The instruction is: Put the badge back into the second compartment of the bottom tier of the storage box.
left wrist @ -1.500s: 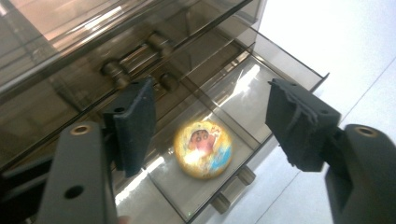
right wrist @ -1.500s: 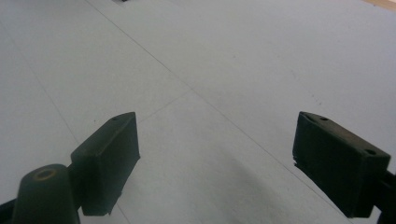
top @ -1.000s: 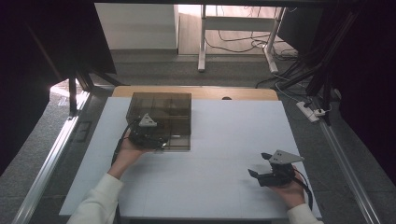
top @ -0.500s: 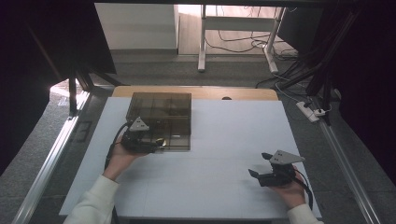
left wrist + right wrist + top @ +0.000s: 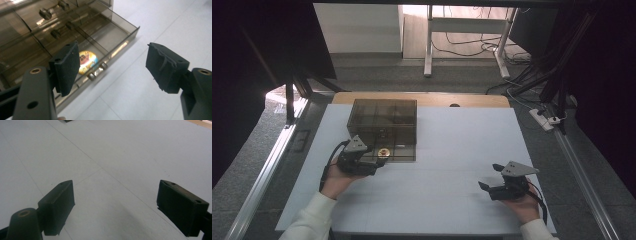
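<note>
Two grippers sit over the white surface (image 5: 452, 150), each with its jaws apart and holding nothing. A smoky transparent organizer box (image 5: 383, 129) stands on the surface, divided into compartments. One compartment at its near edge holds a round yellow badge (image 5: 86, 61) with a printed picture; small dark knob-like pieces lie in compartments farther back, too blurred to name. The left gripper (image 5: 371, 165) hovers just beside the box's near edge, by the badge. The right gripper (image 5: 490, 179) rests well apart from the box.
</note>
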`<state>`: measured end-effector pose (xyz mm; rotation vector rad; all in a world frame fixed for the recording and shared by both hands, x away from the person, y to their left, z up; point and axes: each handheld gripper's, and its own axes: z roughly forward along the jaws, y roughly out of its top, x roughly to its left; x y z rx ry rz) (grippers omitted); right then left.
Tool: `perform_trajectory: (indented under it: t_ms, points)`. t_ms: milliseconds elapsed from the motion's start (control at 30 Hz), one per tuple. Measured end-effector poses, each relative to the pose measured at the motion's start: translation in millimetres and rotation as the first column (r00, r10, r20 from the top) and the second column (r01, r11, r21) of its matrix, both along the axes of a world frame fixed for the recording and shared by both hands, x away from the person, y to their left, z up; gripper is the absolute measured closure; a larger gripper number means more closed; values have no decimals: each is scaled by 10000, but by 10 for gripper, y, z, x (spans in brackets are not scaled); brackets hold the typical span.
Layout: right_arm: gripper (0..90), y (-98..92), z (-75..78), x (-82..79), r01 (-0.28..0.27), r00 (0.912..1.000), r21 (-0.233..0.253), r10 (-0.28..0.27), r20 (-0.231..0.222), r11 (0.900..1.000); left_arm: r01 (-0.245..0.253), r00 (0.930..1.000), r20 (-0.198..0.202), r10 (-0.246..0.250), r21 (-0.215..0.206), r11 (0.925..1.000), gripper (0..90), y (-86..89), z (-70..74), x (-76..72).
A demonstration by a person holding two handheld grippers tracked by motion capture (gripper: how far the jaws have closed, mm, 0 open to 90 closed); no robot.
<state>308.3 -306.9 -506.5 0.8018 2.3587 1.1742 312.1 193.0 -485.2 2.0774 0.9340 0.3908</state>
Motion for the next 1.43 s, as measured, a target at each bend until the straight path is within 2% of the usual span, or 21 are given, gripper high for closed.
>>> perform_trajectory:
  t_ms: [367,667,967,1433]
  points:
    - [145,-33,18,-31,40,10000,259,-39,-28,9997,-392,9992,-23,392,-48,9992,267,158,-152,-240]
    - [145,-21,28,-56,-34,9999,441,40,-146,9990,-651,9978,126,652,-110,9978,256,283,-253,-444]
    - [144,11,46,-92,-155,9997,288,160,-183,9995,-638,9979,101,639,-38,9980,249,283,-289,-473]
    - [144,18,45,-93,-191,9997,300,196,-169,9994,-594,9982,35,594,-5,9982,243,284,-298,-464]
